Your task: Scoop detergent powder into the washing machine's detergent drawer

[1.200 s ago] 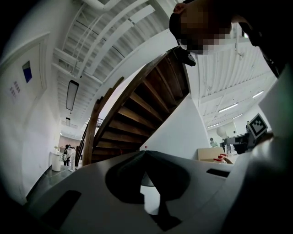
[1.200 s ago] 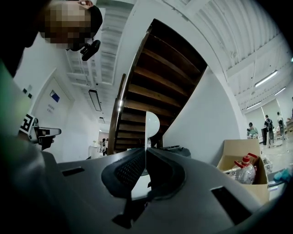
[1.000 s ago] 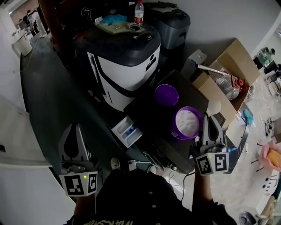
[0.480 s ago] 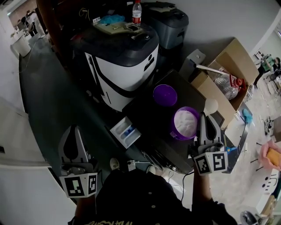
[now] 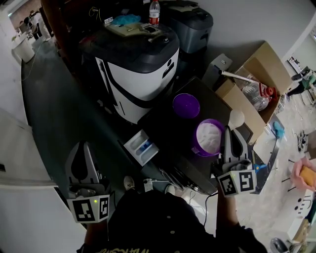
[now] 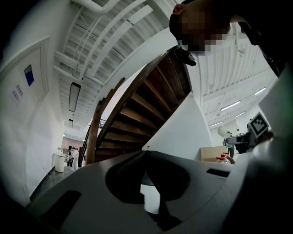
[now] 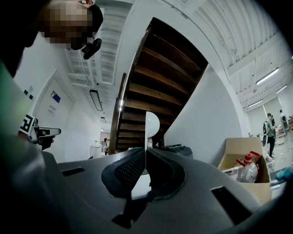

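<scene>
- At the purple tub's [image 5: 197, 147] two o'clock rim, the right gripper [image 5: 231, 132] stays clenched on the white scoop [image 5: 236, 118], barely shifted; scooping seems not yet begun.
- The drawer [image 5: 141, 147] waits open at the tub's nine o'clock; the left gripper [image 5: 82, 148] is clenched on nothing.

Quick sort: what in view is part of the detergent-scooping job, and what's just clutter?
Job:
white plastic scoop in right gripper
purple round tub of white powder
purple round lid
white detergent drawer with blue insert

Clutter:
red-capped clear bottle
open cardboard box
blue cloth
</scene>
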Demonstrator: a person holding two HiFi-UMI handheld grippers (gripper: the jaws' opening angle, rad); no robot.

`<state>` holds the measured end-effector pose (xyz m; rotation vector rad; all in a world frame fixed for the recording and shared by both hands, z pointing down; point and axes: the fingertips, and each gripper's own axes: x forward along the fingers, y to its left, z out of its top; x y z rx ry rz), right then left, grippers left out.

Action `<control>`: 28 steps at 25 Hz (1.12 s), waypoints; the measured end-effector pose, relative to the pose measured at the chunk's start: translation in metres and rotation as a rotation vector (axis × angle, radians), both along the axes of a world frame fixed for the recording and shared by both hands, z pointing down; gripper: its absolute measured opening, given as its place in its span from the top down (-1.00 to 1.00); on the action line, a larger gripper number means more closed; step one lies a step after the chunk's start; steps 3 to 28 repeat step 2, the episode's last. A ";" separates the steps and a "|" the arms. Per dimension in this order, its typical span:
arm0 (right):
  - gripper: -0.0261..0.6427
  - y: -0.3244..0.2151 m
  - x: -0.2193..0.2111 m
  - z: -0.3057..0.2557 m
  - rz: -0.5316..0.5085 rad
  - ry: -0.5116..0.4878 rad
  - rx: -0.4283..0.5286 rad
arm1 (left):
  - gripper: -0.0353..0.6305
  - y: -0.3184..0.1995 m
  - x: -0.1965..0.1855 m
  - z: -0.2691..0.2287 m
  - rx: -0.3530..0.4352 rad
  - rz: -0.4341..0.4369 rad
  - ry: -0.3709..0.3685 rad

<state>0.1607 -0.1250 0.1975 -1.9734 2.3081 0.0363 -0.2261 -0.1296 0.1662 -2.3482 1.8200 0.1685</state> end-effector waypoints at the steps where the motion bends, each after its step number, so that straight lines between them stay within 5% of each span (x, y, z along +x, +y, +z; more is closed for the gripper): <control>1: 0.83 0.000 -0.001 0.001 0.000 0.000 0.000 | 0.85 0.000 0.000 0.001 -0.001 0.001 0.000; 28: 0.83 -0.001 -0.001 0.001 -0.001 0.000 0.000 | 0.85 -0.001 -0.001 0.002 -0.001 0.001 0.000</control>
